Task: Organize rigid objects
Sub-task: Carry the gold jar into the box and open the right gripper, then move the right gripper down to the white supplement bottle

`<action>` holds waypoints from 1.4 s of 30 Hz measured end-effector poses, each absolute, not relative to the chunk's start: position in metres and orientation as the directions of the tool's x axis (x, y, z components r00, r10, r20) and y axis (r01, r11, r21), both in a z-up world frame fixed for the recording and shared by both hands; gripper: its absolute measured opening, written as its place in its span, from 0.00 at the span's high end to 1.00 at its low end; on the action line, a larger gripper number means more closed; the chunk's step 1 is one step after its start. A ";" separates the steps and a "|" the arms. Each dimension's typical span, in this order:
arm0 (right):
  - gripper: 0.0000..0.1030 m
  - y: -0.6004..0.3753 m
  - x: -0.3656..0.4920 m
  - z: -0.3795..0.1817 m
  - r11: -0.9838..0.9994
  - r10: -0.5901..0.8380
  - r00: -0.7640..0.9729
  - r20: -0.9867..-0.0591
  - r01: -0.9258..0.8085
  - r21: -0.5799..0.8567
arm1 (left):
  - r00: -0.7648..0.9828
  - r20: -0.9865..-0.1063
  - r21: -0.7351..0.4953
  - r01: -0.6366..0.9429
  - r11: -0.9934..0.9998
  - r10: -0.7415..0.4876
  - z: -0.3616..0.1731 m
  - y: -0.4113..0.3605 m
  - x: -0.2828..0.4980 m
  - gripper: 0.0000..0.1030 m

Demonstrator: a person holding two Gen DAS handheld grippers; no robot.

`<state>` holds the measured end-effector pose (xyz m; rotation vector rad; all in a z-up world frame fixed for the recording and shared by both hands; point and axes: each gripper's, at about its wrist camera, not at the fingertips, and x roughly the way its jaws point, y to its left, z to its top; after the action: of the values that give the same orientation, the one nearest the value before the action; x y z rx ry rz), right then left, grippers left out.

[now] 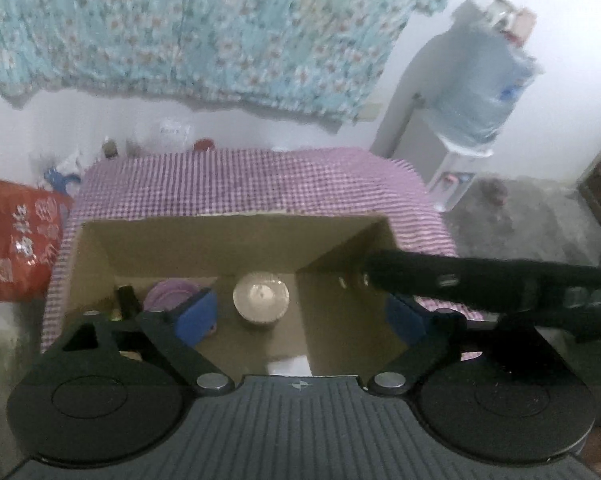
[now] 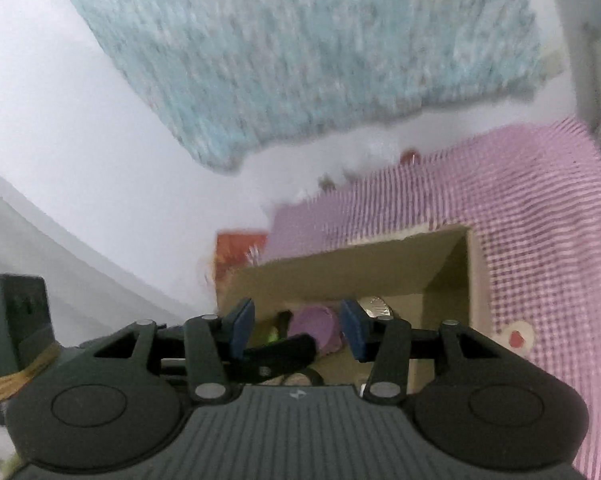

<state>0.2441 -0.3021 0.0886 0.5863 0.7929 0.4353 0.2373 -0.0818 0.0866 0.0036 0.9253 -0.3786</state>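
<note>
Left gripper (image 1: 300,312) jaws wide, empty, above the cardboard box (image 1: 228,236) on the checked desk (image 1: 260,180). Right gripper (image 2: 296,330) half open, empty. Silver jar (image 1: 261,298), purple lid (image 1: 168,296) inside. Risk: a gripper clipping the box wall. Box's near corner hidden; right view blurred.

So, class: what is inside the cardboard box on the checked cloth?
Inside the cardboard box stand a round silver tin, a purple lidded container and a dark bottle. The left gripper hides the near floor of the box.
</note>
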 end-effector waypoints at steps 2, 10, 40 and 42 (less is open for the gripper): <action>0.36 -0.308 0.210 0.101 0.766 0.534 0.688 -0.491 -0.148 0.626 | 0.560 -0.762 -0.153 0.331 0.931 -0.324 0.097 -0.076 0.215 0.06; 0.00 -0.297 0.096 0.114 0.869 0.347 0.808 -0.476 -0.087 0.487 | 0.673 -0.697 -0.071 0.278 0.958 -0.247 0.110 -0.045 0.118 0.00; 0.00 -0.145 0.068 0.082 0.957 0.282 0.755 -0.592 -0.264 0.119 | 0.658 -0.736 -0.110 0.117 0.987 -0.160 0.016 0.054 0.065 0.01; 0.00 -0.137 0.077 0.078 0.947 0.311 0.731 -0.607 -0.292 0.134 | 0.667 -0.727 -0.112 0.117 0.987 -0.161 0.011 0.055 0.067 0.01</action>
<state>0.0774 -0.1366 0.0783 0.0305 0.6732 0.3318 0.0668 0.0547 0.0113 -0.0570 0.8259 -0.1571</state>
